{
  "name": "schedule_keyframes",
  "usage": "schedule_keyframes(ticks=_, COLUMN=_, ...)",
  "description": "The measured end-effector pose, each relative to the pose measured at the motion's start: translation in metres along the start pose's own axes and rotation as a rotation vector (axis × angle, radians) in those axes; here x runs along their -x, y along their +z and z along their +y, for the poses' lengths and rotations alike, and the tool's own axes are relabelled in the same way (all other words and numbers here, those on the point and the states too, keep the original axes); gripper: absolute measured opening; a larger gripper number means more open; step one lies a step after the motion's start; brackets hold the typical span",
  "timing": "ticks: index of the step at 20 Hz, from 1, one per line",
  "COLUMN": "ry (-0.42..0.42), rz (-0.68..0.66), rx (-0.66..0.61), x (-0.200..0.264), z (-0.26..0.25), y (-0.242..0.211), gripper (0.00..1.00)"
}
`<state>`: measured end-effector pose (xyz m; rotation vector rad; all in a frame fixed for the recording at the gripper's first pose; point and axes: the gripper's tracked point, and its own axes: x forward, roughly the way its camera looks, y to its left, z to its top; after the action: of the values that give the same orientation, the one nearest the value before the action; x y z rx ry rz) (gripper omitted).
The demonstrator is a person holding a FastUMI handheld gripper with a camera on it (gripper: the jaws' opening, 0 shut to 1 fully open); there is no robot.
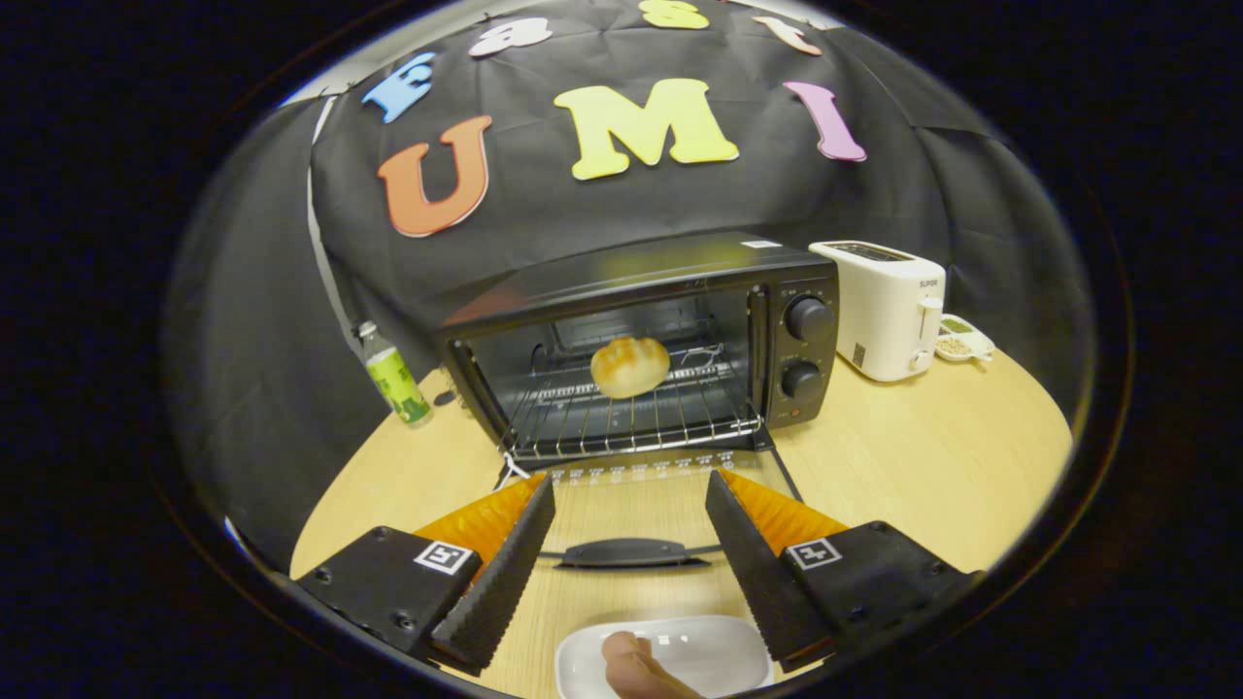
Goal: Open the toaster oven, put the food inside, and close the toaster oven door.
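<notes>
Bun (pixel 629 366) is already parked on the oven (pixel 641 340) rack, door (pixel 641 505) dropped flat. Gripper (pixel 629 495) is spread wide, nothing held. Handle (pixel 626 553) should probably be caught from underneath and swung up evenly, no slamming.

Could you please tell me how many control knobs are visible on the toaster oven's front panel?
2: the upper knob and the lower knob, stacked on the toaster oven panel right of its open cavity, beyond the open gripper.
</notes>
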<state>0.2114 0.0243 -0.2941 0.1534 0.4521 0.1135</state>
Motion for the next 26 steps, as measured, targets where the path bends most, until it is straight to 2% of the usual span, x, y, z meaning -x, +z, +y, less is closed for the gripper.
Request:
schedule_keyframes(ticks=4, ry=-0.019, rz=0.104, rx=0.053, x=0.01, z=0.005, y=-0.038, gripper=1.0)
schedule_keyframes(ticks=8, ry=-0.027, rz=0.163, rx=0.097, x=0.006, z=0.01, y=-0.056, gripper=1.0)
schedule_keyframes(ticks=14, ry=-0.039, rz=0.23, rx=0.054, x=-0.011, z=0.005, y=-0.082, gripper=1.0)
schedule_keyframes(ticks=18, ry=-0.079, rz=0.208, rx=0.063, x=-0.022, z=-0.004, y=-0.077, gripper=1.0)
schedule_keyframes(ticks=26, ry=-0.089, rz=0.214, rx=0.086, x=-0.024, z=0.001, y=-0.069, gripper=1.0)
